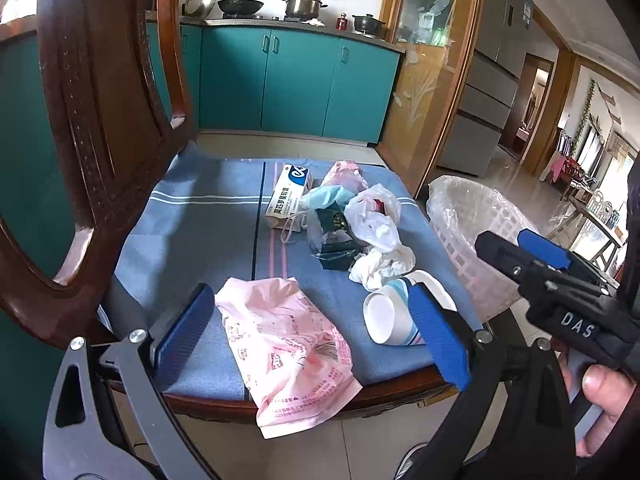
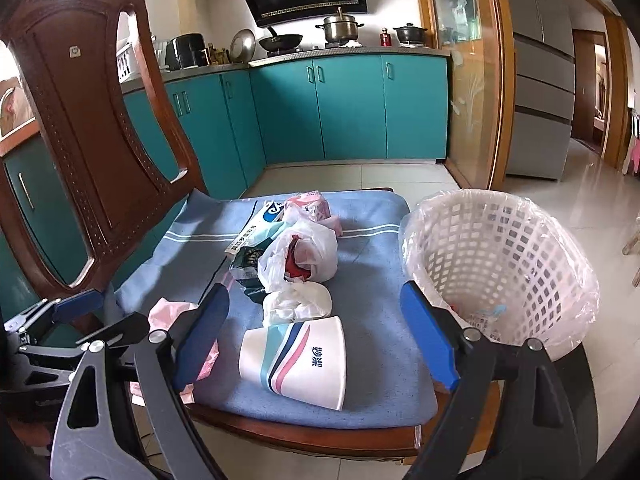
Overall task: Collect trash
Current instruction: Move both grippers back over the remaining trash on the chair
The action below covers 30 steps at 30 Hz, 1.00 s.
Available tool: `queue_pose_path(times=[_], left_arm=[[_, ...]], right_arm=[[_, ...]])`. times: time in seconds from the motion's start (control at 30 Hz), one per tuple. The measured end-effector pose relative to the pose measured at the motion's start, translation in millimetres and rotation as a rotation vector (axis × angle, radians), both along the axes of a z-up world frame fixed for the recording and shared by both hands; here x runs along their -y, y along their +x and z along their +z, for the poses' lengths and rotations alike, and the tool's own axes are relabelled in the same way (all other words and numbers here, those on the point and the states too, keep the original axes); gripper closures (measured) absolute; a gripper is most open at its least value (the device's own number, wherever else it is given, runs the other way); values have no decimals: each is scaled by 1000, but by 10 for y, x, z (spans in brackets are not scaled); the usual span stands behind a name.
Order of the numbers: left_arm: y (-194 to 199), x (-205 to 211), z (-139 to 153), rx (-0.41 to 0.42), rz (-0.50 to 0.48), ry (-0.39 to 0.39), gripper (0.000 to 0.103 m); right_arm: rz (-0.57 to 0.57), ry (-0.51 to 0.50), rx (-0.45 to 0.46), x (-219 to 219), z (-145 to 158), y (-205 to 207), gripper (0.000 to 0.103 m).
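Observation:
Trash lies on a chair's blue cushion [image 1: 192, 220]: a pink plastic bag [image 1: 292, 356] at the front edge, a tipped paper cup [image 1: 390, 314] [image 2: 296, 360], crumpled white tissue [image 1: 382, 266] [image 2: 298, 304], a white bag [image 1: 374, 214] [image 2: 300, 256], a dark wrapper [image 1: 334, 240] and a medicine box [image 1: 290, 190]. My left gripper [image 1: 310, 330] is open, its fingers astride the pink bag, not touching. My right gripper [image 2: 316, 338] is open around the paper cup, just above it. A white lined trash basket [image 2: 496, 264] [image 1: 472, 224] stands right of the chair.
The dark wooden chair back [image 2: 88, 128] rises at the left. Teal kitchen cabinets [image 2: 348, 108] run behind, with pots on the counter. A glass door [image 2: 468, 80] and a grey fridge [image 2: 540, 80] stand at the right. The floor is pale tile.

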State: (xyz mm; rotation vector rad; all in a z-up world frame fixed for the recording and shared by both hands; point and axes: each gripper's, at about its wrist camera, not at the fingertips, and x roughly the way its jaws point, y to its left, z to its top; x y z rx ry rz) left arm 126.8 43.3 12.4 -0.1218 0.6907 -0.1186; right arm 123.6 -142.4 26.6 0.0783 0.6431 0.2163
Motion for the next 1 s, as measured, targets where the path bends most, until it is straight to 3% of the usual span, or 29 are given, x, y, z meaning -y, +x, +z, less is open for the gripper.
queue_pose_path(times=[1.0], left_arm=[[97, 90, -137, -51, -7, 6, 6]], right_arm=[[2, 10, 2, 39, 23, -35, 18]])
